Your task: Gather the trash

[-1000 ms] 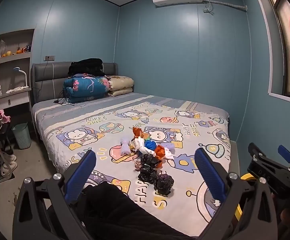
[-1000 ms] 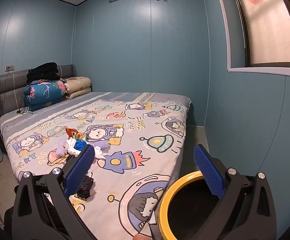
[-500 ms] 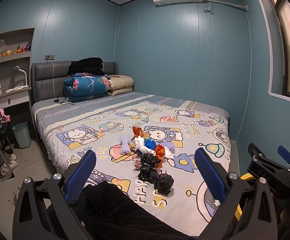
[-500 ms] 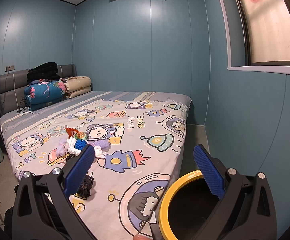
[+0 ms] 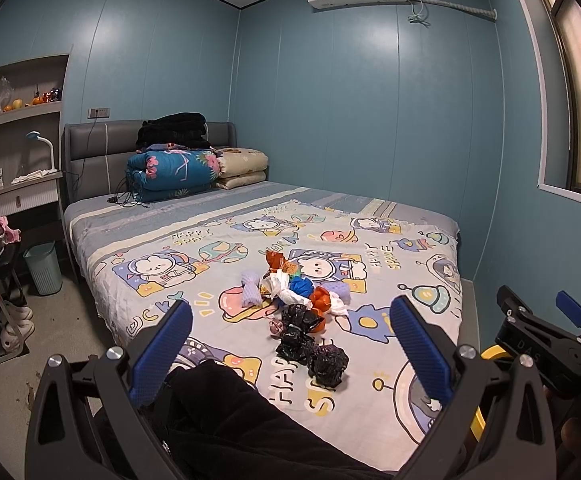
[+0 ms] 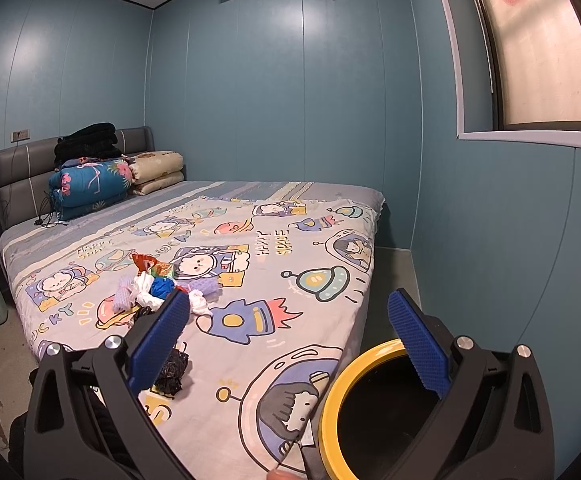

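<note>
The trash (image 5: 298,304) lies in a loose heap on the bed (image 5: 390,256), near the middle of the cartoon-printed cover: white, blue, orange and lilac wrappers bunched together, with three crumpled black bags (image 5: 310,348) trailing from the heap toward the foot of the bed. The left gripper (image 5: 290,340) hangs over the foot of the bed, its blue pads spread wide and holding nothing. The right gripper (image 6: 288,328) is likewise spread wide and empty, off the bed's corner, above a black bin with a yellow rim (image 6: 330,400) that stands just beside the bed. Folded quilts (image 5: 170,172) are stacked at the head of the bed, well apart from the trash.
</note>
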`<state>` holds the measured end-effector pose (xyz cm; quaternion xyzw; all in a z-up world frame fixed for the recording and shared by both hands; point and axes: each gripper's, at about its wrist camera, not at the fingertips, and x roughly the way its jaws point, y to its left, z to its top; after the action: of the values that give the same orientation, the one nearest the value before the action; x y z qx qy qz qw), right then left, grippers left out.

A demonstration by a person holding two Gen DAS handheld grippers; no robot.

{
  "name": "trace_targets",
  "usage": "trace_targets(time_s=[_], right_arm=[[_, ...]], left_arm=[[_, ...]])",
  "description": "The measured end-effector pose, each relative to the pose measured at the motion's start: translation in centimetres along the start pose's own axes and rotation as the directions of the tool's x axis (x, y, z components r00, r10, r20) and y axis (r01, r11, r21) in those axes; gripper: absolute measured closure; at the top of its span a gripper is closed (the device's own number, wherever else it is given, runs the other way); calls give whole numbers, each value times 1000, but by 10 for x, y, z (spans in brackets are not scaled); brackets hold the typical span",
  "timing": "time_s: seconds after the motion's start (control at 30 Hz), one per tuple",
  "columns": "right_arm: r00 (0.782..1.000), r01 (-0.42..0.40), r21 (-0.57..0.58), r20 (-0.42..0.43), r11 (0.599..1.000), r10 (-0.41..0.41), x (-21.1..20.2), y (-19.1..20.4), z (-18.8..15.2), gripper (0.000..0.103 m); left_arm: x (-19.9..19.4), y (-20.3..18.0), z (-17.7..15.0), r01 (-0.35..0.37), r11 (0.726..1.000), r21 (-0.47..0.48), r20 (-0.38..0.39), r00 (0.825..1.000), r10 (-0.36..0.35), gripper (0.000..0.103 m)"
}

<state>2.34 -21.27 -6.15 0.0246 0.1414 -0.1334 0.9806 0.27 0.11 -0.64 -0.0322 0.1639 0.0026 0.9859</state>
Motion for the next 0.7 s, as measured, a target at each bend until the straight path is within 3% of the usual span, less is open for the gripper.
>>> trace_targets(time_s=[0.7], right_arm=[[1000,-3,1,-13,1000,3,6,-1,3,8]], left_arm=[[-1,0,-8,0,1000,-1,-8,1000,0,7]])
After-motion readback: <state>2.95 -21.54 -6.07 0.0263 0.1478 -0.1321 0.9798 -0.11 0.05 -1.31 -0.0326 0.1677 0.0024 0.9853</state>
